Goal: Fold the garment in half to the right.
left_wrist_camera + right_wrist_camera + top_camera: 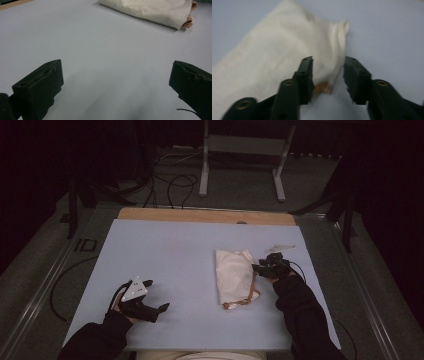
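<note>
Cream cloth bag (234,276), folded flat, lies on the pale blue table top (170,250), right of centre, long side running away from the person. Brown trim or strap (244,301) pokes out at its near end.

Right gripper (259,268) sits just beside the bag's right edge, jaws pointing left at it. In the right gripper view the jaws stand apart, released, nothing pinched between them; the bag's (277,57) edge and a bit of brown trim (322,88) lie below the gap. Picture is a little blurred, so touch with the cloth cannot be told for sure.

Left gripper (159,310) rests at the near left of the table, well apart from the bag, grey three-cornered plate (135,290) on top. Its jaws are spread wide, holding nothing, bare table between them; the bag (150,10) shows far off at the top of the left gripper view.

Small clear plastic piece (280,248) lies on the table beyond the right gripper.
</note>
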Motion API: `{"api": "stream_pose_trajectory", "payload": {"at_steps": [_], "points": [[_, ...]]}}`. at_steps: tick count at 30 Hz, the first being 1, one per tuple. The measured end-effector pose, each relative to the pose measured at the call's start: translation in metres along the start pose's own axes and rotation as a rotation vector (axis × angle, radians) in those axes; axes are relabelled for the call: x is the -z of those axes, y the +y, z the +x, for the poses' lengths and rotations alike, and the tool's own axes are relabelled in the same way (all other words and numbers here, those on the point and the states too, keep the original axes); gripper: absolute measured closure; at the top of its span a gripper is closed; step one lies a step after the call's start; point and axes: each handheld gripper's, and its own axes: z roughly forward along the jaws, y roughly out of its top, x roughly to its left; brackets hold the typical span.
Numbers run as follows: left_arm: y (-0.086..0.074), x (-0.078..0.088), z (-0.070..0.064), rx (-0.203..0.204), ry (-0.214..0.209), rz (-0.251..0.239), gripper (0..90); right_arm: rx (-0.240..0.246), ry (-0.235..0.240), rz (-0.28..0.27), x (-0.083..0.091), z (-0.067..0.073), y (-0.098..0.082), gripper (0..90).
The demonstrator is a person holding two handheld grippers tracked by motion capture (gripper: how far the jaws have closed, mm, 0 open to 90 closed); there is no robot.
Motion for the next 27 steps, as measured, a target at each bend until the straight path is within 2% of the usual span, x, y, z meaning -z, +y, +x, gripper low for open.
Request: {"api": "stream_pose_trajectory", "payload": {"at_steps": [1, 6, 12, 17, 20, 27], "points": [[0.0, 0.0, 0.0, 0.0, 0.0, 0.0, 0.4, 0.0, 0.0, 0.0, 0.0, 0.0, 0.0, 55.8], [-0.001, 0.0, 0.001, -0.005, -0.012, -0.007, 0.4, -0.012, 0.001, -0.032, 0.001, -0.008, 0.022, 51.2], [0.0, 0.001, 0.001, -0.007, -0.009, -0.019, 0.4, -0.031, 0.03, -0.046, -0.013, -0.015, 0.04, 56.7], [0.0, 0.001, 0.0, -0.011, -0.011, -0.018, 0.4, -0.049, 0.039, -0.022, -0.029, -0.019, 0.049, 60.1], [0.0, 0.001, -0.001, -0.012, -0.013, -0.022, 0.4, -0.061, 0.035, 0.008, -0.045, -0.023, 0.054, 61.0], [0.001, 0.002, 0.0, -0.008, -0.017, -0.03, 0.4, -0.114, 0.048, 0.047, -0.063, -0.031, 0.051, 61.1]]}}
